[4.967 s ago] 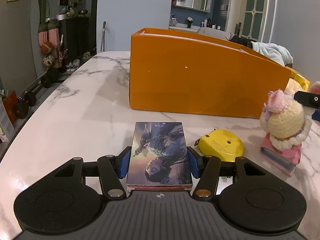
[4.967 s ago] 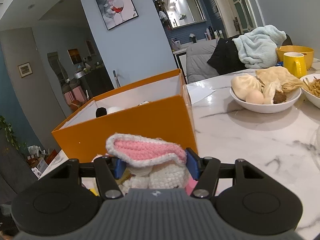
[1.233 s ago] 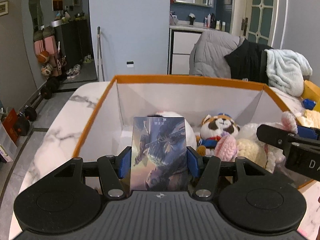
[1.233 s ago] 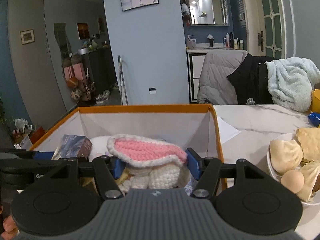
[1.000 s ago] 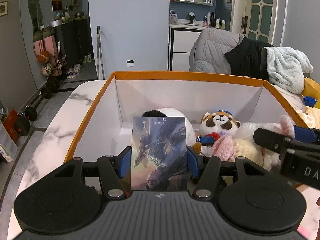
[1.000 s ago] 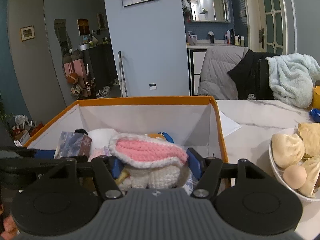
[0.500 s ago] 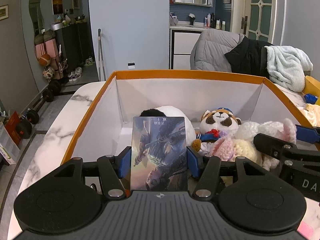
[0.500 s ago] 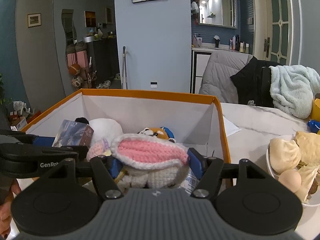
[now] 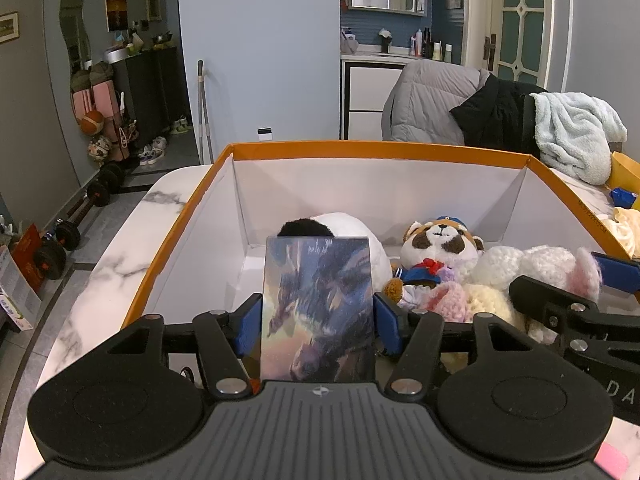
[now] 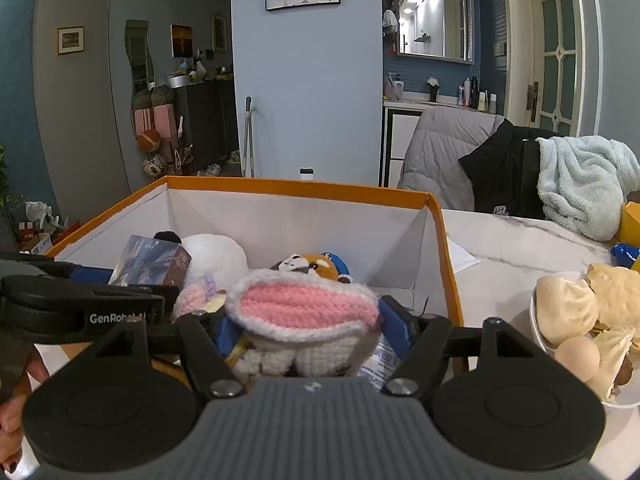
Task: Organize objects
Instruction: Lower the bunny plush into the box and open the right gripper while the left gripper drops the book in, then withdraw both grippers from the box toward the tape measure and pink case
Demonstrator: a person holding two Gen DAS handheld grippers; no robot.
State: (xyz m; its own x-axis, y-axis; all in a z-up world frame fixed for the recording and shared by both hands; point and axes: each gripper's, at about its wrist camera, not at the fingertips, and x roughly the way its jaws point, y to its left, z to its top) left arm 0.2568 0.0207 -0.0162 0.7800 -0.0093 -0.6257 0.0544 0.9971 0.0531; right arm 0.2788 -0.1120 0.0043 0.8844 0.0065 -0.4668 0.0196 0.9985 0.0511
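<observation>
Both jaw pairs just widened: L gripper (image 9: 318, 322) slack round glossy flat card box (image 9: 318, 312), R gripper (image 10: 308, 330) loose round knitted bunny (image 10: 306, 312). Orange carton (image 9: 376, 150), white inside, holds fuzzy panda plush (image 9: 440, 242).

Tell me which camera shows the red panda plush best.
The left wrist view: the red panda plush sits in the orange box with face and body unobstructed. In the right wrist view only its head peeks above the crocheted bunny.
</observation>
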